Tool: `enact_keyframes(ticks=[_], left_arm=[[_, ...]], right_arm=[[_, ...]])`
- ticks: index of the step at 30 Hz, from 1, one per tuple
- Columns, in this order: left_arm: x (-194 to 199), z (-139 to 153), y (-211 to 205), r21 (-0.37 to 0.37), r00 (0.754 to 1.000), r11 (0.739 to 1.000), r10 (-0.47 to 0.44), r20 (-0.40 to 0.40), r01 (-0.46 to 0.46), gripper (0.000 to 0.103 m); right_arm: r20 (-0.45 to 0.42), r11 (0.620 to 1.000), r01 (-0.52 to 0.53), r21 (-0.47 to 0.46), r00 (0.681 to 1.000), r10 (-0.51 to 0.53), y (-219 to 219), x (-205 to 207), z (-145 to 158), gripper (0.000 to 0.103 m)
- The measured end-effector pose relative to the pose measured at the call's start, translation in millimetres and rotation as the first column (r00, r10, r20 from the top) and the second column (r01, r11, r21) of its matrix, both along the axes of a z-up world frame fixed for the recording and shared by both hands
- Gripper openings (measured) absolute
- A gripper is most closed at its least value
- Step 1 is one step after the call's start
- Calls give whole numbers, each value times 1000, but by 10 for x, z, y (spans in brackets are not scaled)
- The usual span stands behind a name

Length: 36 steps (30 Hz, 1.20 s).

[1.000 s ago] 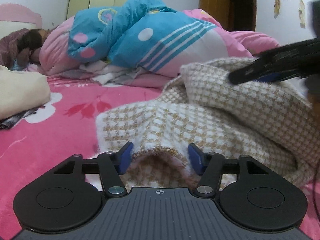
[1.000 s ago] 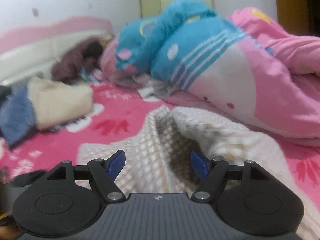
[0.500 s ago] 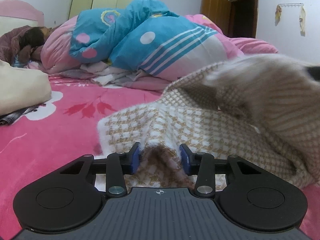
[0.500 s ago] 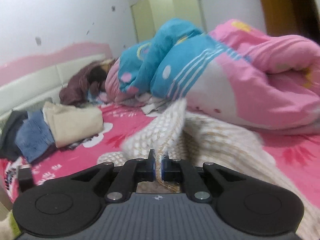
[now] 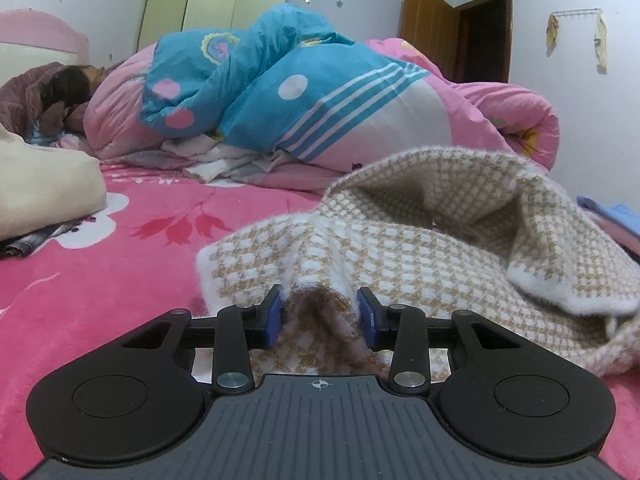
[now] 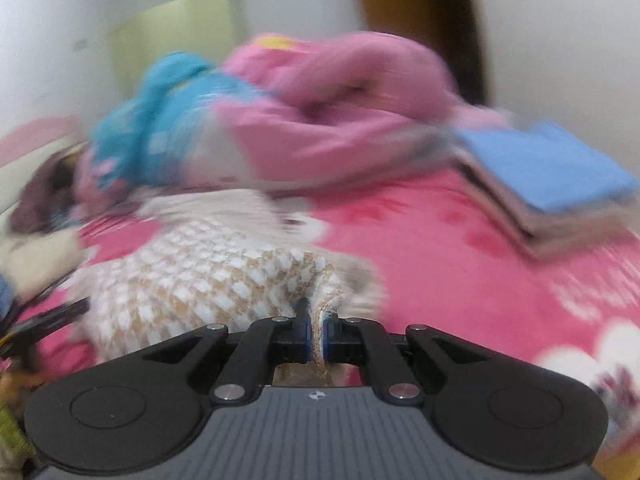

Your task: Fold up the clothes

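A cream and tan houndstooth knit garment lies bunched on the pink flowered bedspread. My left gripper has its jaws partly closed around a bunched fold of the garment's near edge, with the blue pads against the fabric. In the blurred right wrist view, my right gripper is shut on another edge of the same garment, with the cloth pinched between the pads.
A rolled blue and pink quilt lies across the back of the bed. A cream folded item sits at the left. A folded stack with a blue top lies to the right. A dark doorway is behind.
The right gripper, shut on the garment edge, has swung fast to the right, pulling the cloth with it. The raised part of the garment has dropped lower. The left gripper stays on its fold.
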<state>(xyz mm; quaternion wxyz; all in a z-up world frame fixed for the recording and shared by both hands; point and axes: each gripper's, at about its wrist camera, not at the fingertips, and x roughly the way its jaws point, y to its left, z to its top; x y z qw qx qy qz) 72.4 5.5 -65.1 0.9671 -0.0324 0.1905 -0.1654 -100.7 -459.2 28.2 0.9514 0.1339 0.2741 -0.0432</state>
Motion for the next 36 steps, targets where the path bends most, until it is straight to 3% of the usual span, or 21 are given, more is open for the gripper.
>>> enact_keyframes(ticks=[5, 10, 12, 13, 14, 16, 22, 24, 26, 29, 36], left_arm=[[-77, 37, -14, 19, 1000, 1000, -2, 12, 2, 38], [-219, 80, 29, 46, 999, 999, -16, 28, 15, 44], [-279, 94, 54, 52, 999, 998, -25, 37, 23, 47], [-309, 101, 69, 58, 999, 998, -24, 45, 21, 49], [-325, 105, 81, 61, 999, 998, -21, 49, 18, 49], [-341, 118, 115, 47, 999, 999, -13, 52, 10, 49], [-192, 102, 299, -63, 999, 997, 44, 13, -43, 52], [-139, 55, 366, -98, 999, 994, 54, -6, -54, 53], [-110, 7, 428, -130, 998, 990, 55, -19, -57, 56], [-123, -14, 498, -174, 999, 984, 34, -20, -37, 56], [-45, -102, 668, -304, 997, 952, -34, -65, 13, 56]], right_arm=[[-81, 988, 145, 58, 987, -140, -444, 91, -393, 4], [-159, 980, 171, 104, 975, -153, -570, 100, -565, 9], [-137, 979, 179, 98, 977, -164, -584, -33, -496, 23], [-126, 979, 183, 95, 977, -170, -592, -99, -462, 44], [-101, 976, 201, 80, 976, -193, -598, -193, -388, 54], [-39, 967, 250, 43, 968, -248, -612, -397, -214, 55], [166, 993, 107, -58, 981, -96, -121, -532, 289, 65], [170, 988, -51, -146, 983, 76, 348, -291, 260, 72], [149, 946, -221, -237, 954, 260, 860, -11, 205, 78], [86, 815, -455, -360, 853, 515, 1627, 409, 122, 79], [-43, 646, -689, -328, 694, 718, 2396, 1521, -154, 89]])
